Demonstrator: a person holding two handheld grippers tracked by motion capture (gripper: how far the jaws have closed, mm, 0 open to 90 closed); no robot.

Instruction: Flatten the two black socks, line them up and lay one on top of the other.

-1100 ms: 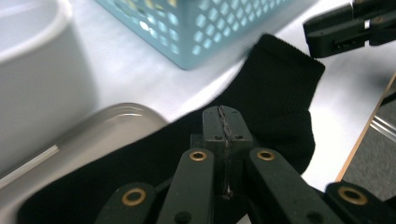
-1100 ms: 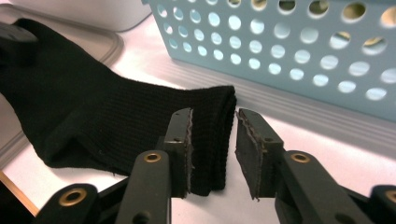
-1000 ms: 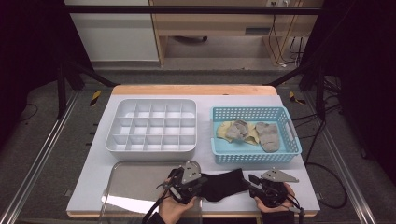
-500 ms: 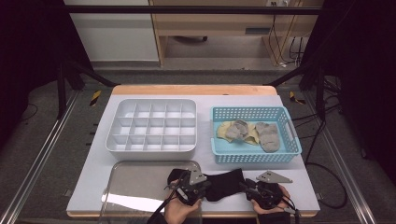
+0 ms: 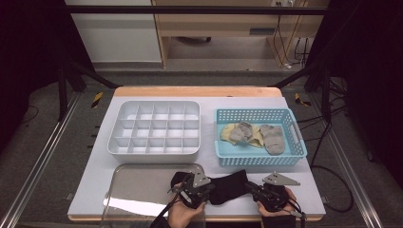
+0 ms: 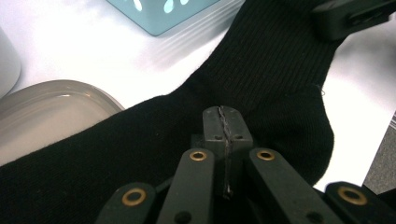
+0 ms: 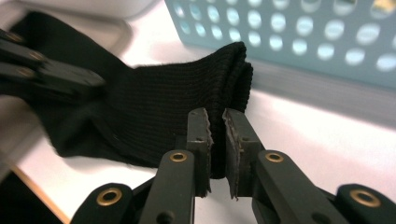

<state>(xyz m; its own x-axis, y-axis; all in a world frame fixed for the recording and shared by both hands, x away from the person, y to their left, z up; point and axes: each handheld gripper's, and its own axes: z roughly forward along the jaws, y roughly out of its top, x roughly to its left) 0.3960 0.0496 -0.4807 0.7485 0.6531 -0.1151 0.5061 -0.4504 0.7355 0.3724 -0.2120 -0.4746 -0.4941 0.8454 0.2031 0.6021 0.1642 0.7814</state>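
Note:
A black sock (image 5: 229, 186) lies flat near the table's front edge, between my two grippers. My left gripper (image 5: 208, 190) is at its left end, and its jaws (image 6: 223, 122) are shut tight on a fold of the sock (image 6: 261, 70) near the heel. My right gripper (image 5: 250, 188) is at the cuff end. Its jaws (image 7: 215, 126) have just been closing and now pinch the ribbed cuff of the sock (image 7: 159, 102), with only the fabric between the pads. The left gripper (image 7: 46, 74) also shows blurred in the right gripper view.
A white divided tray (image 5: 154, 127) stands at the back left. A blue perforated basket (image 5: 259, 154) at the back right holds grey and yellow socks. A shiny grey tray (image 5: 138, 190) lies at the front left, under the sock's left end. The table's front edge is just behind my hands.
The left hand has shifted slightly at its end of the sock. The right hand has stayed in place at the cuff. The sock lies where it was.

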